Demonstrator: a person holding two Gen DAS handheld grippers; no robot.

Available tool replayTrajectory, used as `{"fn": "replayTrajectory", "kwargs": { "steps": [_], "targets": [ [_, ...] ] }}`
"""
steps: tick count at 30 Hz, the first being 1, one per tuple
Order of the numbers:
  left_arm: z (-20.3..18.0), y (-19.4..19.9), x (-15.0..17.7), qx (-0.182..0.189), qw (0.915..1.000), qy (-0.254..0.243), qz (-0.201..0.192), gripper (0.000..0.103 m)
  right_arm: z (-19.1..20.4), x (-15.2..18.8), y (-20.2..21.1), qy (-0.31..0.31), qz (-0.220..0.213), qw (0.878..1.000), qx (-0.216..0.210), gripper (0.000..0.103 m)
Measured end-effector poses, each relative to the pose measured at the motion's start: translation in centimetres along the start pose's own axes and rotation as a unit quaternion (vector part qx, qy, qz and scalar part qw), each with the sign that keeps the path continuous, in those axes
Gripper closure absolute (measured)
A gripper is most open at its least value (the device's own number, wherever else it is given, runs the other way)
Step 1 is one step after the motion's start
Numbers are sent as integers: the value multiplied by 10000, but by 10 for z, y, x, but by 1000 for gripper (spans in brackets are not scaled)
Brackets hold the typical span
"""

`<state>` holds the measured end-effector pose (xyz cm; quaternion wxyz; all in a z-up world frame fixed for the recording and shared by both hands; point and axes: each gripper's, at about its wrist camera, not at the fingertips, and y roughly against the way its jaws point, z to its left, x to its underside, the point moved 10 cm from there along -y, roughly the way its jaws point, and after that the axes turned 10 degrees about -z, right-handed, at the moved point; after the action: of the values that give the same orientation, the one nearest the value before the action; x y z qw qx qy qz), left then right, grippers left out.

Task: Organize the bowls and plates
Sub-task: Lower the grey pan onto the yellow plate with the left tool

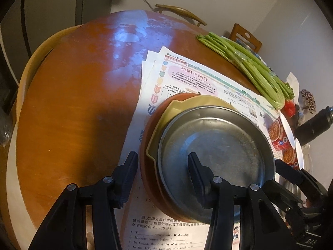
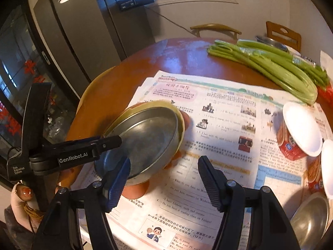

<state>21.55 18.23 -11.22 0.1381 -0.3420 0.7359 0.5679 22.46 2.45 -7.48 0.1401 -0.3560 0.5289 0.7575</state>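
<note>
Steel plate stacked in yellow bowl on orange dish, atop newspaper on bench. Left gripper partly open astride stack's near-left rim, gripping nothing; right gripper at its narrowest, empty.

Left gripper jaws parted; right gripper jaws closed, empty.
</note>
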Motion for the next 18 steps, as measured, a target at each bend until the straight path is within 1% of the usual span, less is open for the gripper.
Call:
{"fn": "replayTrajectory", "kwargs": {
  "steps": [5, 15, 18],
  "targets": [
    [-3, -5, 0, 55, 10000, -27, 28, 52, 3, 5, -6, -34, 78, 9999, -65, 36],
    [-14, -10, -1, 213, 9997, -67, 109, 52, 16, 13, -14, 229, 185, 9994, -190, 36],
    [-17, -13, -2, 183, 9997, -101, 116, 52, 15, 13, -16, 284, 192, 9993, -129, 36]
  ]
}}
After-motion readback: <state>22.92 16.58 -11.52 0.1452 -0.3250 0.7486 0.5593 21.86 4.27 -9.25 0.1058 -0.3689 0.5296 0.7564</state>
